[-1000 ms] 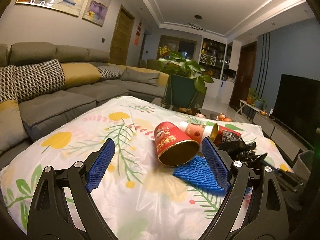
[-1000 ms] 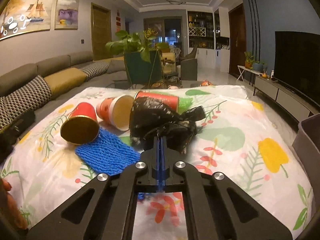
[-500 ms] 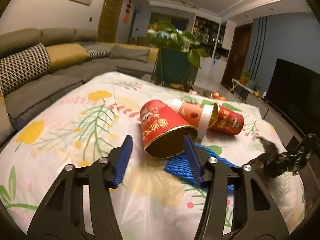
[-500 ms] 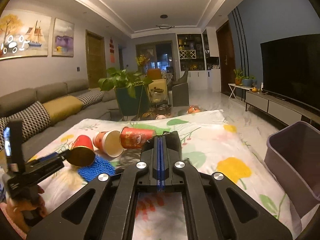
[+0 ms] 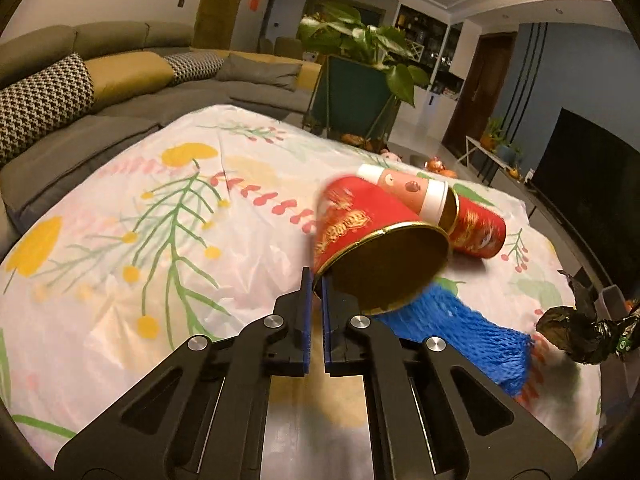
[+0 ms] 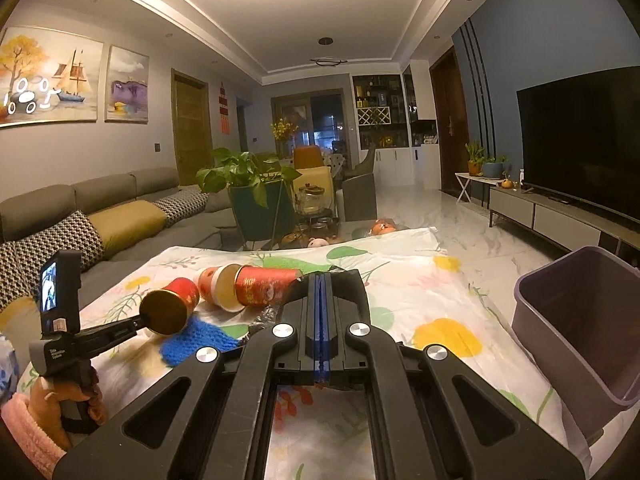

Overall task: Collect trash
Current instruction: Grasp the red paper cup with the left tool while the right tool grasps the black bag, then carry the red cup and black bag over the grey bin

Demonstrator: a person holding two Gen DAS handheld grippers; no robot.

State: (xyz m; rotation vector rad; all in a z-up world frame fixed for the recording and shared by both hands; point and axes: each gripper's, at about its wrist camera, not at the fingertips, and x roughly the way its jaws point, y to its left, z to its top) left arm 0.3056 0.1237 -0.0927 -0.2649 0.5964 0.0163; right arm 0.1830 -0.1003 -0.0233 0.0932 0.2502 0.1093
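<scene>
Left hand-held gripper (image 5: 315, 280) pinches red cup (image 5: 362, 232) rim — cup tilted.

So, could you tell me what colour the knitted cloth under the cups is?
Bright blue cloth, clearest in the left wrist view.

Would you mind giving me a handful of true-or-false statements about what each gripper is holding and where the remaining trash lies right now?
1. The left gripper is shut on the rim of the red paper cup. True.
2. The right gripper stands wide open. False: it is shut on the black plastic bag.
3. The blue knit cloth lies on the floral tablecloth. True.
4. The grey bin is full of cups. False: no cups show in the visible part.
5. Two more cups lie on their sides beyond the cloth. True.
</scene>
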